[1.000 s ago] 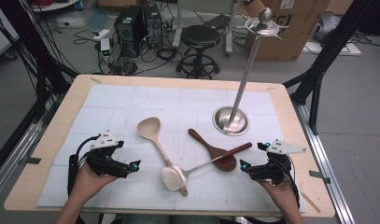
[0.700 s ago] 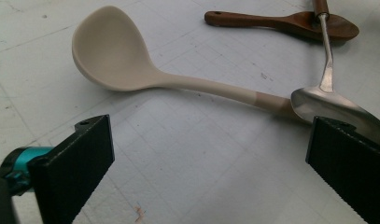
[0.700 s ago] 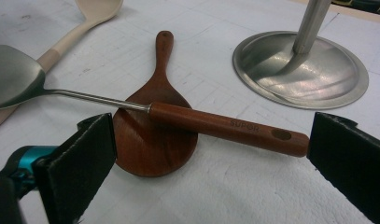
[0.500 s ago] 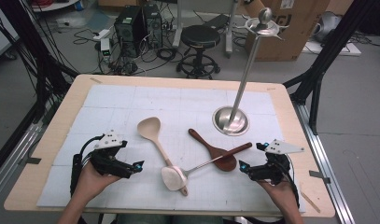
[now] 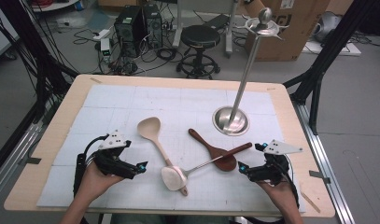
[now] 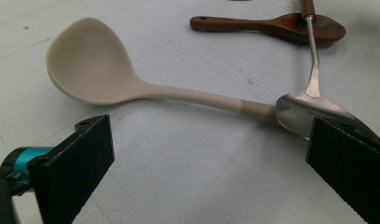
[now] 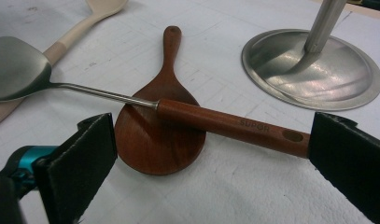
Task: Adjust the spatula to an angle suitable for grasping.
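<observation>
White gridded mat (image 5: 113,100) covers the table, cables and a stool on the floor behind. From the high view, three utensils lie in a loose pile mid-table: a cream ladle (image 5: 152,133), a dark wooden paddle (image 5: 215,150), and a steel spatula (image 5: 204,161) lying across both, its head on the ladle's handle end, its wooden grip over the paddle's bowl. A hanging stand (image 5: 234,93) rises just behind them. The left gripper (image 5: 140,166) and right gripper (image 5: 243,168) flank the pile, neither touching anything.

Left gripper view now: jaws spread wide, the ladle (image 6: 113,79) lying crosswise ahead, bowl up, matte and smooth, the spatula head (image 6: 313,114) resting on its handle tip.

Right gripper view: jaws spread wide again, framing the spatula's handle (image 7: 234,126), reddish wood with a hanging hole near the end, lying over the paddle (image 7: 157,135). My call: the spatula goes first, since it tops the pile. Close squarely across that grip, short of the hole, and lift straight so the paddle beneath isn't dragged.
</observation>
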The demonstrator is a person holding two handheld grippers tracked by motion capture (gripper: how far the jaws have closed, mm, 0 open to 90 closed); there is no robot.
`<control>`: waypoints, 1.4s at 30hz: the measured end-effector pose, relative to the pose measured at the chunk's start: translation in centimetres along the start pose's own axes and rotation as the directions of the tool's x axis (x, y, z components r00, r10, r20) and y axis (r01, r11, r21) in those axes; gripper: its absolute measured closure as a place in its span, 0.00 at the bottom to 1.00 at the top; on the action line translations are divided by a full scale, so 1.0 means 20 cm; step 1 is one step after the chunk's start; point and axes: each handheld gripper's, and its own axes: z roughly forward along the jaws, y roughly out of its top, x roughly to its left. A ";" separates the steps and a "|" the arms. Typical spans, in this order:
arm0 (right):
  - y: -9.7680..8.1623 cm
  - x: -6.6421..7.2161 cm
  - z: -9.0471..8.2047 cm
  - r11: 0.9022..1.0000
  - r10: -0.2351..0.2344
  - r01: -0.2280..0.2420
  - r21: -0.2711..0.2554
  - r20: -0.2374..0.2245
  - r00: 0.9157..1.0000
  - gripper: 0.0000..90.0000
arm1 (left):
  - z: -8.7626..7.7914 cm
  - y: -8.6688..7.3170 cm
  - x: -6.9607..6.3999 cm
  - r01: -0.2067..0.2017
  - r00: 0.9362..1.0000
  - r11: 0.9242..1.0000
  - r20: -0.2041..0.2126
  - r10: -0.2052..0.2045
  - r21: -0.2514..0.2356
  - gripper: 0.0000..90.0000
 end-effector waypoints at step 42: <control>0.00 -0.02 -0.04 0.999 -0.001 0.002 -0.042 0.020 1.000 0.01 | 0.49 0.40 -0.36 -0.192 0.970 0.980 0.161 0.182 0.050 0.04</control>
